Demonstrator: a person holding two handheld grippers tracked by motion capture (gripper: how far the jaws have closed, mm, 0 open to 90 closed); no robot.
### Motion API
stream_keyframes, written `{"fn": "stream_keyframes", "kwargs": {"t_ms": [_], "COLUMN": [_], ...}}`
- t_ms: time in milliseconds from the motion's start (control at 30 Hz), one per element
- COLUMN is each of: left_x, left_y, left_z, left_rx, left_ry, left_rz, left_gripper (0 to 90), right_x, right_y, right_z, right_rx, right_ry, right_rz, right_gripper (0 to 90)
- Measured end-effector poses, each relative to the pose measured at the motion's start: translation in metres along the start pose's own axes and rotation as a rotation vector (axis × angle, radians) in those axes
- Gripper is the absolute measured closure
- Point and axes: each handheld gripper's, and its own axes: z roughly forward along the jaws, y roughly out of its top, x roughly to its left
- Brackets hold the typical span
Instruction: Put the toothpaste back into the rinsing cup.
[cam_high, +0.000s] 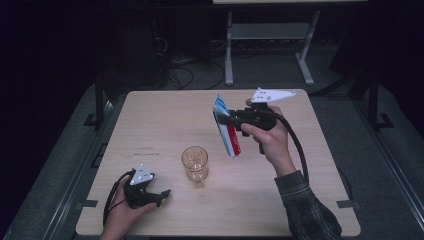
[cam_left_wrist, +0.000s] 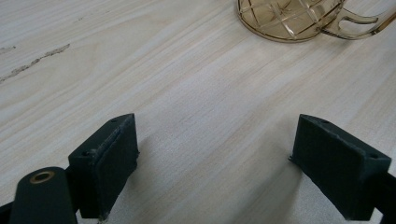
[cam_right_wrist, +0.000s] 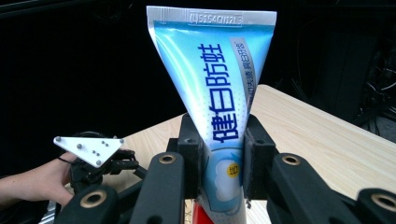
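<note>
Right tongs (cam_high: 231, 120) clamp a blue-and-white toothpaste tube (cam_high: 226, 129) mid-body, holding it tilted in the air above the surface (cam_high: 300, 175), up and to the right of the amber glass mug (cam_high: 194, 165); its crimped end points away from the mug. Left tongs (cam_high: 159, 195) rest on the surface just left of the mug, jaws spread wide with nothing between them.
</note>
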Motion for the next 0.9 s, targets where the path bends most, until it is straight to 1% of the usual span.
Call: {"fn": "stream_keyframes", "kwargs": {"t_ms": [400,500,633,900], "left_x": [0.000,0.000,0.000,0.000], "left_y": [0.000,0.000,0.000,0.000], "left_z": [0.000,0.000,0.000,0.000], "left_rx": [0.000,0.000,0.001,0.001], "left_ry": [-0.001,-0.001,-0.002,-0.003], "left_rz": [0.002,0.002,0.003,0.003], "left_gripper": [13.1,13.1,13.1,13.1], "right_x": [0.006,0.008,0.011,0.018], "right_y": [0.006,0.007,0.008,0.015], "right_z": [0.019,0.025,0.032,0.047], "right_rx": [0.000,-0.005,0.005,0.000], "right_ry": [0.025,0.034,0.041,0.064], "right_rz": [-0.017,-0.015,-0.014,-0.033], "right_gripper": [72.7,72.7,72.7,72.6]}}
